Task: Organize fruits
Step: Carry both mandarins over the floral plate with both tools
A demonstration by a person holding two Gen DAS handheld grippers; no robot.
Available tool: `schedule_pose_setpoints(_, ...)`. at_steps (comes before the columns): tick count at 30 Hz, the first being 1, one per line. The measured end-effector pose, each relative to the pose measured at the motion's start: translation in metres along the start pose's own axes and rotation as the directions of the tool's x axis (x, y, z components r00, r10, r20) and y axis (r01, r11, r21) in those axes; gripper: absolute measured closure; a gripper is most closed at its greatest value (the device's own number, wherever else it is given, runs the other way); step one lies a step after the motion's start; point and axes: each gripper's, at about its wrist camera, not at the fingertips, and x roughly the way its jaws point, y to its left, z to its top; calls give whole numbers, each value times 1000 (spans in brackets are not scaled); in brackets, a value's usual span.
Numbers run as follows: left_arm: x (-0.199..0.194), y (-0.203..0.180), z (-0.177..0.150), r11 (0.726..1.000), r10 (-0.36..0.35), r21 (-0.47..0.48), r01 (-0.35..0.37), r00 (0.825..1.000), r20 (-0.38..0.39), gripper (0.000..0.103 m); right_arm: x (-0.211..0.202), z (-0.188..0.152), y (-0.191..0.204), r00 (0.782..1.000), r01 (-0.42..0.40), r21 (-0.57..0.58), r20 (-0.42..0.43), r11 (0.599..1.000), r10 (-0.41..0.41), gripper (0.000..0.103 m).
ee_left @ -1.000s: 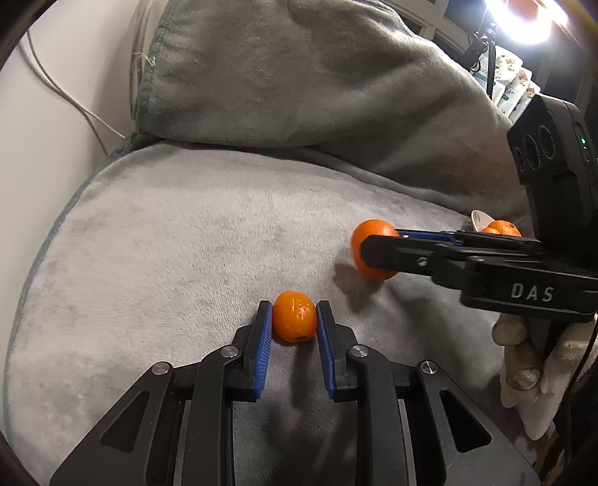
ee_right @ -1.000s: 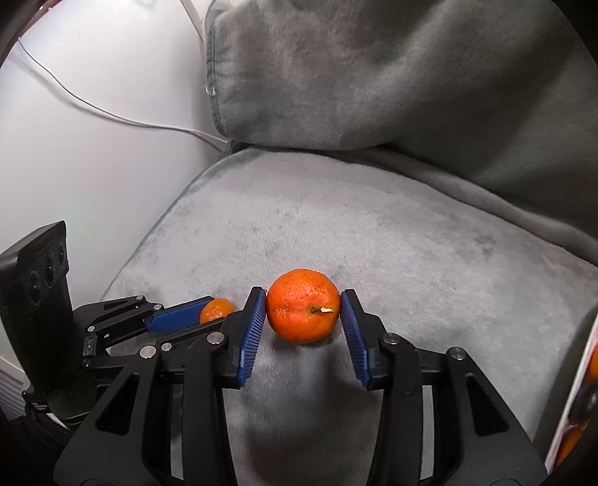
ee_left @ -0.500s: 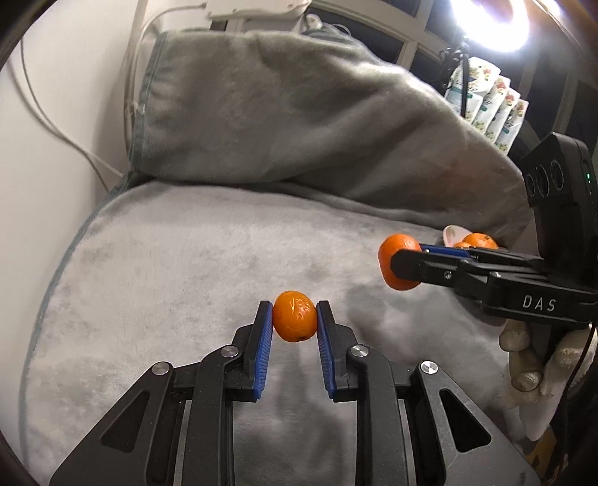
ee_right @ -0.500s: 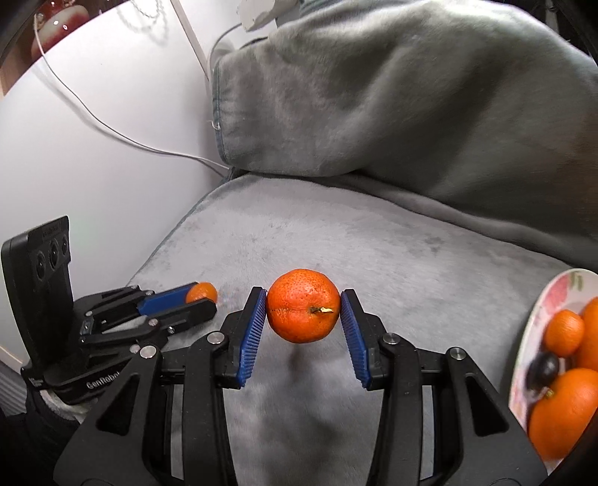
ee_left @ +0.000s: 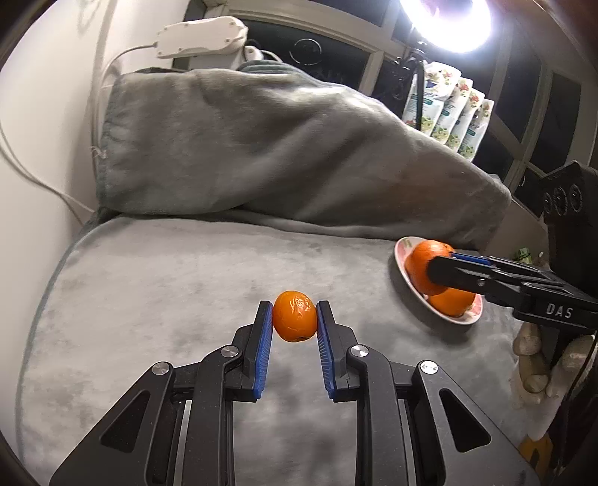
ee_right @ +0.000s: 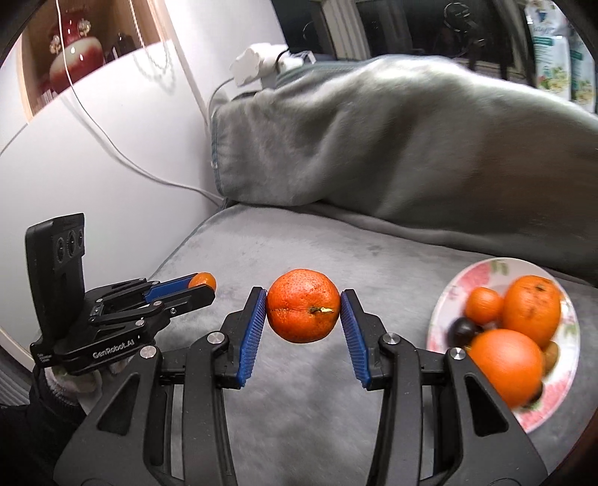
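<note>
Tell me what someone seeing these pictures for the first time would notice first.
Two orange fruits gripped in mid-air stand out: a small mandarin in the left tongs and a larger orange in the right tongs, both above the grey plush blanket. To the right sits a floral plate already piled with oranges and a dark round fruit. Behind, a bright lamp glares at the top of the left wrist view.
</note>
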Motion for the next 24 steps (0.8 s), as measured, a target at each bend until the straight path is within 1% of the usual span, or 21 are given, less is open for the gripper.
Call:
schedule_pose_setpoints(7,6,-24,6,999,-38,23,38,999,2,82,-40,-13,-28,997,56,43,44,998,-58,60)
schedule_pose_setpoints(14,15,-51,11,995,-86,50,85,996,0,82,-76,-31,-65,988,121,112,78,986,-130,60)
schedule_pose_setpoints(19,22,-70,14,991,-117,68,117,993,-7,82,-95,-42,-90,980,164,159,89,974,-180,60)
schedule_pose_setpoints(24,30,-86,17,986,-142,86,143,990,-18,82,-106,-50,-111,971,200,192,93,961,-221,60)
